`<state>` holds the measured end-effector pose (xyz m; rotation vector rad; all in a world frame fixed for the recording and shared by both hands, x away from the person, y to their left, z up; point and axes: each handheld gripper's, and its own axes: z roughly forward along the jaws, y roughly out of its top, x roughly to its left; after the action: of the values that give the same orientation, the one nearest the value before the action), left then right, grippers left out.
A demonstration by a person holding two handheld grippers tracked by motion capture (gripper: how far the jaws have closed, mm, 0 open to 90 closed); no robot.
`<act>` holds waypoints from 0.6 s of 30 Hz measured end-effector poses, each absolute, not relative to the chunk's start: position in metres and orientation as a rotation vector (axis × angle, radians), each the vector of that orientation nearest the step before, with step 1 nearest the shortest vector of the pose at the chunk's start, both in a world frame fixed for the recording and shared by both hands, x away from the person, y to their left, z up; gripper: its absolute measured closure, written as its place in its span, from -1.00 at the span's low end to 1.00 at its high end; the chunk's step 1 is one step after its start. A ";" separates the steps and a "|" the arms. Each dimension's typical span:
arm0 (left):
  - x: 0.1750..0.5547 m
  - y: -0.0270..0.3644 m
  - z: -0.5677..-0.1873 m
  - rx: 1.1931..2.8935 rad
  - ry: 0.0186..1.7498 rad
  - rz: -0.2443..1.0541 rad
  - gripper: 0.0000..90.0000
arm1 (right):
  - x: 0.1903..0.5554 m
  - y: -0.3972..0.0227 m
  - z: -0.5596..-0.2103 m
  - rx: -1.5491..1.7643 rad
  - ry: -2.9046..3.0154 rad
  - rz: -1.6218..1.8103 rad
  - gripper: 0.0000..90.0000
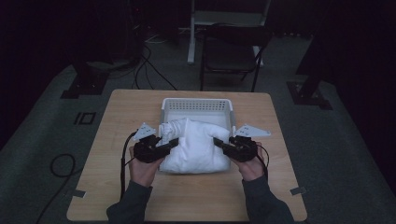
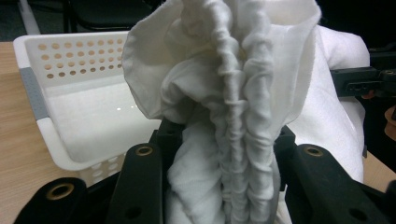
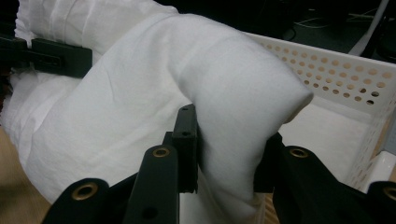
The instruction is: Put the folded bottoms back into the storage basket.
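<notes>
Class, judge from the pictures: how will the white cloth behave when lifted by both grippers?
Likely floppy: the white cloth bunches into folds where the left gripper pinches it. Probably light, since it billows between that and the right gripper. It should sag, not roll.

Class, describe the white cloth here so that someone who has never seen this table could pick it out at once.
Start at the wooden table; near its far edge stands a white perforated basket. Bulging over the basket's near end lies the white cloth, pinched by the left gripper and right gripper. It alone is soft and crumpled.
</notes>
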<state>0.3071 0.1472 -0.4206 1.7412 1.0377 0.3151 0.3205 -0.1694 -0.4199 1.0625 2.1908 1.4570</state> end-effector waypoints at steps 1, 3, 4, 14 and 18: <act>0.308 0.147 -0.420 1.740 1.039 0.316 0.35 | 0.321 -0.169 -0.419 1.064 2.190 1.457 0.56; 0.308 0.147 -0.420 1.737 1.041 0.317 0.35 | 0.321 -0.169 -0.419 1.064 2.189 1.458 0.56; 0.309 0.147 -0.420 1.738 1.038 0.319 0.35 | 0.322 -0.169 -0.418 1.063 2.185 1.459 0.56; 0.312 0.146 -0.417 1.730 1.039 0.320 0.35 | 0.324 -0.170 -0.416 1.065 2.175 1.458 0.56; 0.314 0.145 -0.415 1.725 1.041 0.321 0.35 | 0.326 -0.170 -0.414 1.066 2.169 1.460 0.56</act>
<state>0.3139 0.1452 -0.4153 1.7246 1.0408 0.3208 0.3257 -0.1701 -0.4138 1.0659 2.1690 1.4598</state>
